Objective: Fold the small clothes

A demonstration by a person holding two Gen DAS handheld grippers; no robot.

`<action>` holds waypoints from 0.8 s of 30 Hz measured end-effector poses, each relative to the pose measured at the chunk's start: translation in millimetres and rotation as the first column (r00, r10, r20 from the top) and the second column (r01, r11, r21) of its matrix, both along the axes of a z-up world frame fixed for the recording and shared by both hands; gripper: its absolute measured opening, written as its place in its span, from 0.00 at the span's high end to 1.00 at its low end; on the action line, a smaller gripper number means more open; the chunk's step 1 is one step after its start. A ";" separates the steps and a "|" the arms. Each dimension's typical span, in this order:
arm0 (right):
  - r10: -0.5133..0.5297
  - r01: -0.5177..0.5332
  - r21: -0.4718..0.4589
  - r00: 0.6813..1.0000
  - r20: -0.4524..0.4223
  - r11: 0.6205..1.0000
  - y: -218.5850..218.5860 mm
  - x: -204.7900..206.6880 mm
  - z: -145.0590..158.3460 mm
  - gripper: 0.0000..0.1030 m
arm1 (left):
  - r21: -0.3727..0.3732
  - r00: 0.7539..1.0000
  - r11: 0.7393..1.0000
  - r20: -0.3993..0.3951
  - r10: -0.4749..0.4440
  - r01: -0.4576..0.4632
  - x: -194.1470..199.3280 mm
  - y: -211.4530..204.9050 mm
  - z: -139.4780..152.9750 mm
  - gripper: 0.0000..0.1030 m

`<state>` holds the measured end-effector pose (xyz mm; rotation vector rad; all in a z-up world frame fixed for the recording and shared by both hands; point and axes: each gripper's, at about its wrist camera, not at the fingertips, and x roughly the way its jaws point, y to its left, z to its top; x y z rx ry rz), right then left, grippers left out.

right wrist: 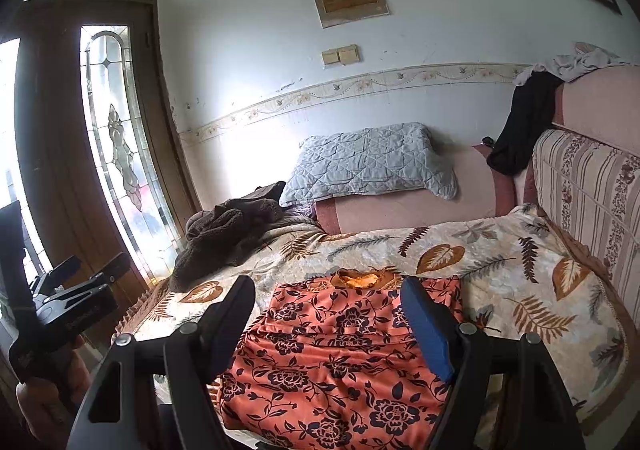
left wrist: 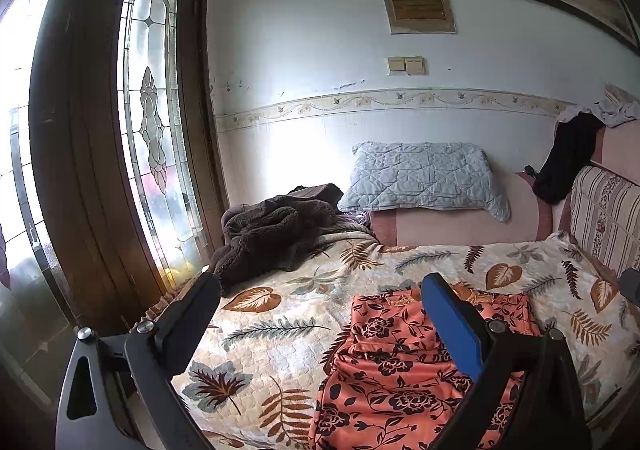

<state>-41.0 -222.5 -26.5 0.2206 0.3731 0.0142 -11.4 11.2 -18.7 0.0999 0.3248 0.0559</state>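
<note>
The orange floral garment [right wrist: 344, 354] lies flat on the leaf-print bedspread [right wrist: 520, 282], its long axis running away from the camera, neckline at the far end. The right gripper [right wrist: 328, 310] hangs directly over it, jaws wide apart and empty, the cloth centred between them. The left gripper [left wrist: 320, 310], also wide open and holding nothing, sits off to the garment's left side, so only its right finger overlaps the cloth. The right looks nearer for a first grasp.

Both wrist views low, facing bed [left wrist: 360, 262]
</note>
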 end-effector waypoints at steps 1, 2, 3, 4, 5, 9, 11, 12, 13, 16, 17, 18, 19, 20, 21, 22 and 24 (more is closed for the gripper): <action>0.000 0.000 0.000 1.000 -0.004 1.000 -0.1 0.6 -0.7 0.24 | -0.001 1.000 1.000 -0.001 0.001 -0.001 -0.1 0.1 -0.2 0.03; -0.002 0.002 0.000 1.000 -0.008 1.000 0.1 0.9 -1.6 0.24 | -0.002 1.000 1.000 -0.003 0.001 -0.001 0.0 0.3 -0.3 0.03; -0.002 0.002 -0.002 1.000 -0.011 1.000 -0.4 1.5 -2.5 0.24 | -0.004 1.000 1.000 -0.004 0.001 -0.001 0.8 1.1 -0.3 0.03; -0.002 0.002 -0.003 1.000 -0.014 1.000 -0.5 2.2 -3.6 0.24 | -0.004 1.000 1.000 -0.004 0.004 -0.004 1.1 0.8 -0.7 0.03; -0.002 0.002 -0.004 1.000 -0.018 1.000 -0.4 2.6 -4.5 0.24 | -0.003 1.000 1.000 -0.004 0.005 -0.005 1.7 0.7 -1.1 0.03; 0.000 0.000 -0.002 1.000 -0.027 1.000 -1.5 4.7 -7.8 0.24 | 0.001 1.000 1.000 -0.010 0.010 -0.010 3.4 0.6 -3.0 0.03; 0.002 -0.002 0.002 1.000 -0.028 1.000 -1.6 4.3 -8.8 0.24 | 0.001 1.000 1.000 -0.013 0.012 -0.012 3.9 0.3 -3.9 0.03; 0.002 -0.002 0.001 1.000 -0.028 1.000 -2.5 5.3 -8.9 0.24 | 0.001 1.000 1.000 -0.014 0.013 -0.013 4.4 0.3 -4.4 0.03; 0.001 -0.001 -0.002 1.000 -0.028 1.000 -3.0 6.0 -9.2 0.24 | 0.000 1.000 1.000 -0.014 0.015 -0.015 4.5 0.7 -4.6 0.02; -0.009 0.009 -0.014 0.999 -0.032 1.000 -4.0 7.8 -11.2 0.24 | 0.000 1.000 1.000 -0.018 0.019 -0.019 5.2 0.8 -5.4 0.02; -0.013 0.012 -0.013 0.999 -0.035 1.000 -5.0 8.5 -11.9 0.24 | 0.000 1.000 1.000 -0.020 0.020 -0.020 5.7 0.7 -5.9 0.02; -0.018 0.018 -0.012 0.999 -0.038 1.000 -6.3 9.1 -13.0 0.24 | 0.001 1.000 1.000 -0.021 0.023 -0.023 5.9 0.3 -6.5 0.02; -0.024 0.023 -0.011 0.999 -0.043 1.000 -7.6 10.1 -14.1 0.24 | 0.002 0.999 1.000 -0.023 0.025 -0.025 6.4 0.1 -7.2 0.02; -0.028 0.028 -0.010 0.998 -0.049 1.000 -9.0 11.2 -15.4 0.24 | 0.003 0.999 1.000 -0.025 0.026 -0.026 6.8 -0.2 -7.8 0.02; -0.032 0.032 -0.007 0.998 -0.054 0.999 -10.7 12.6 -16.5 0.24 | 0.004 0.999 1.000 -0.027 0.027 -0.027 8.0 -0.3 -8.4 0.02; -0.035 0.035 -0.002 0.998 -0.058 0.999 -12.3 13.3 -17.8 0.24 | 0.005 0.999 1.000 -0.029 0.028 -0.028 8.4 -0.8 -9.1 0.02; -0.036 0.036 0.005 0.997 -0.064 0.999 -14.7 14.8 -20.0 0.24 | 0.007 0.999 1.000 -0.034 0.028 -0.028 9.9 -1.2 -11.0 0.02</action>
